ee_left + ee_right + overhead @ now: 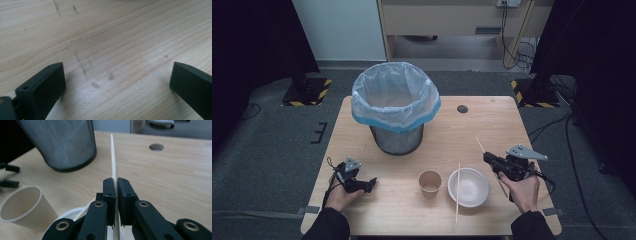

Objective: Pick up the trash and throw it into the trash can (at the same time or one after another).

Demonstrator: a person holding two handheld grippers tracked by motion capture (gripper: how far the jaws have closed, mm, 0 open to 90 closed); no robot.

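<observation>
- The table [377,210] is pale wood with visible grain, smooth and matt.
- The bin [396,136] is dark metal mesh, lined with a thin, crinkled, translucent plastic bag [394,95].
- The cup [430,182] looks like matt brown paper.
- The bowl [468,186] is white and smooth.
- The chopstick [114,162] is pale, matt wood.
- The gripper [116,191] is matt black plastic.

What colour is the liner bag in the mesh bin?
The liner bag is translucent white with a light blue band along its folded-over edge, best seen in the high view.
</observation>
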